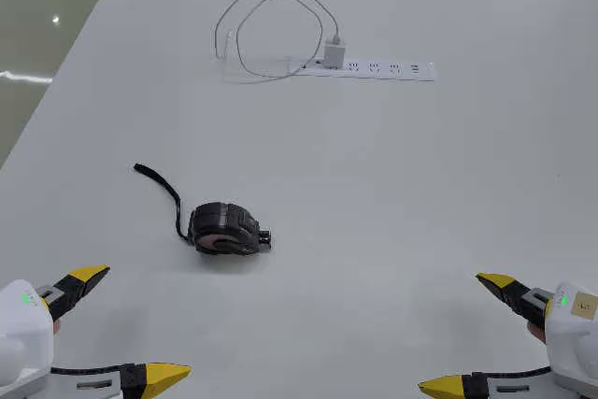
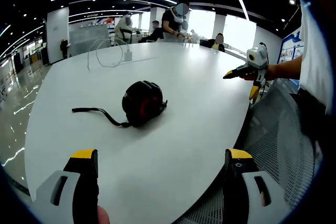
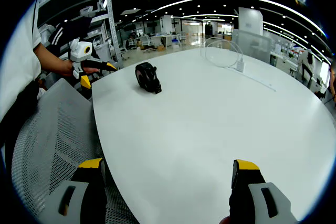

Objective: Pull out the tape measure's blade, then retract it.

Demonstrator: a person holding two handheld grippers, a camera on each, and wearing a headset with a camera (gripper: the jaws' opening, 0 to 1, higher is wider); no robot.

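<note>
The tape measure point(image 1: 224, 229) lies on the white surface point(image 1: 392, 193), its blade not pulled out. The left tool point(image 1: 126, 324) and the right tool point(image 1: 470, 332) stand wide, holding nothing.

The left hand-held gripper point(image 1: 133, 324) and right hand-held gripper point(image 1: 464, 332) are white with yellow-tipped black jaws.

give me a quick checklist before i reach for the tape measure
1. The left hand-held gripper is open: ok.
2. The right hand-held gripper is open: ok.
3. The tape measure lies free on the table, with nothing gripping it: ok.
4. The blade is retracted, its tip at the case mouth: ok.
5. The strap trails away from the mouth: ok.
6. Whether the blade will pull freely: cannot tell.
</note>
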